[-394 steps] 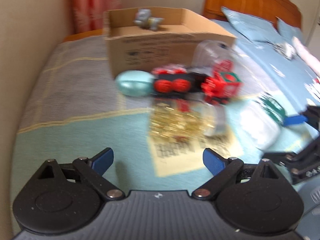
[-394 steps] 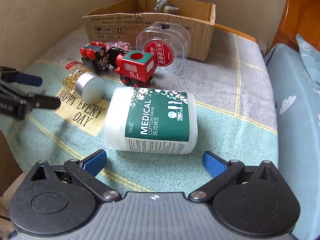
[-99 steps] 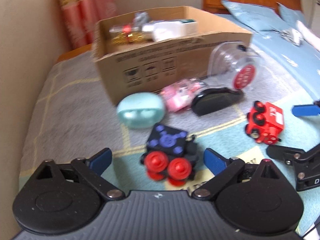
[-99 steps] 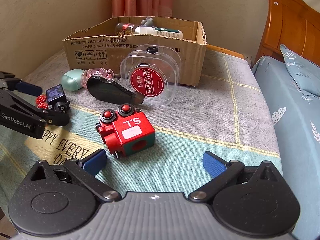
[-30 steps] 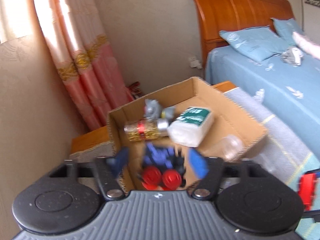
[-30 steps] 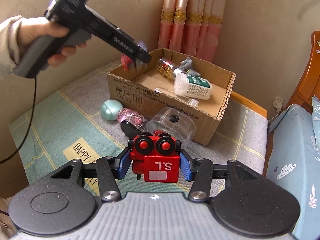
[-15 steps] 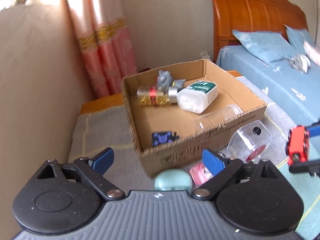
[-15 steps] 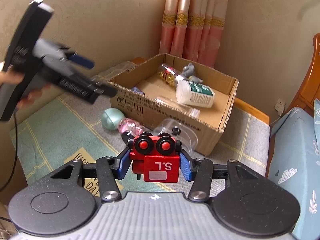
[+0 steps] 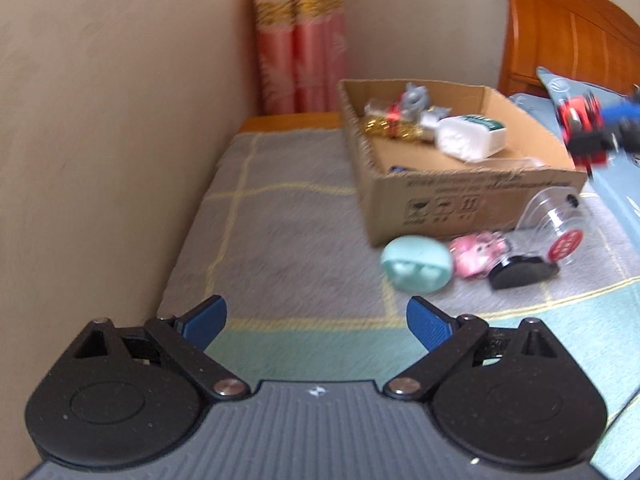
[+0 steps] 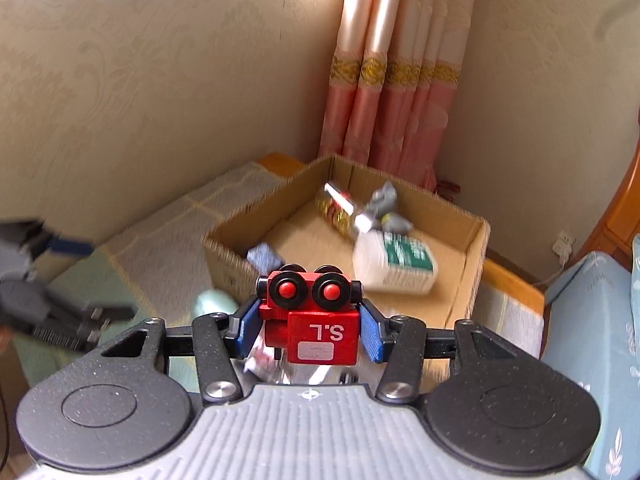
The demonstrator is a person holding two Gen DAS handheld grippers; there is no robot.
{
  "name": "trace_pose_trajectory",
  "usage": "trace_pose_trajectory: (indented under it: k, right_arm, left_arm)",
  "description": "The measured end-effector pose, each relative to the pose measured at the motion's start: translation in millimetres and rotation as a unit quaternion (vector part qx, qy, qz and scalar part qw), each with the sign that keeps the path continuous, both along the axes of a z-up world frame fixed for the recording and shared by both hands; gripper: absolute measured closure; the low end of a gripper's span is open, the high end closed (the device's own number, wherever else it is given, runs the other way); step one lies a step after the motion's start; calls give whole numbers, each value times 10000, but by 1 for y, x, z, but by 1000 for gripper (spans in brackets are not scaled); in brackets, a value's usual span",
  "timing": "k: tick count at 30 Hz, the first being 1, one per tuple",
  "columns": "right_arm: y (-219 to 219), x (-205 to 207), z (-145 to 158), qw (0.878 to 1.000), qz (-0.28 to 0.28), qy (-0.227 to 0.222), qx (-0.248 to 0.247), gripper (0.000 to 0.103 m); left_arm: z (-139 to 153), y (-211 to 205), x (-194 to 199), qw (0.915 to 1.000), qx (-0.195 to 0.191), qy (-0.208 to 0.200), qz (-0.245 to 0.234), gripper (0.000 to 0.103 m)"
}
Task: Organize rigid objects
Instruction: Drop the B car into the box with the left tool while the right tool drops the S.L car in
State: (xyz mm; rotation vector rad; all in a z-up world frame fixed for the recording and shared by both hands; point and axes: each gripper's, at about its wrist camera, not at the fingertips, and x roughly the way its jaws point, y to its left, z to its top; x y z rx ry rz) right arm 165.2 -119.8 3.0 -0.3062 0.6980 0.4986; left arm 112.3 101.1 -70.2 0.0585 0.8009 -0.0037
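Note:
My right gripper (image 10: 308, 330) is shut on a red toy train car (image 10: 316, 326) marked "S.L" and holds it in the air at the near edge of the open cardboard box (image 10: 474, 248). The box holds a white cotton swab tub (image 10: 394, 266), a gold-filled bottle (image 10: 340, 206), a grey figurine (image 10: 386, 204) and a dark blue toy piece (image 10: 264, 258). My left gripper (image 9: 316, 326) is open and empty, low over the blanket, left of the box (image 9: 460, 208). The red car (image 9: 582, 128) shows above the box's right corner.
In front of the box lie a mint green case (image 9: 416, 266), a pink toy (image 9: 478, 254), a black object (image 9: 522, 276) and a clear round case with a red label (image 9: 554, 222). A wall runs along the left. A bed with a wooden headboard (image 9: 572, 36) stands on the right.
My right gripper has carried the red car up and forward to the box's edge. My left gripper, having dropped the blue toy in the box, has drawn back and down to the left.

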Motion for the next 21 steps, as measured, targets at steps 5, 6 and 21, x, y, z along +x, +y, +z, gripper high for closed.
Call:
trace_pose_trajectory:
  k: [5, 6, 21]
  right_arm:
    - [24, 36, 12, 9999, 125, -42, -69, 47]
    - [29, 44, 13, 9998, 145, -48, -102, 47]
    - [64, 103, -1, 9998, -168, -10, -102, 0]
  left_arm:
    - [-1, 11, -11, 9997, 53, -19, 219, 6]
    - [0, 13, -12, 9997, 49, -38, 254, 6]
    - [1, 30, -22, 9985, -52, -85, 537, 6]
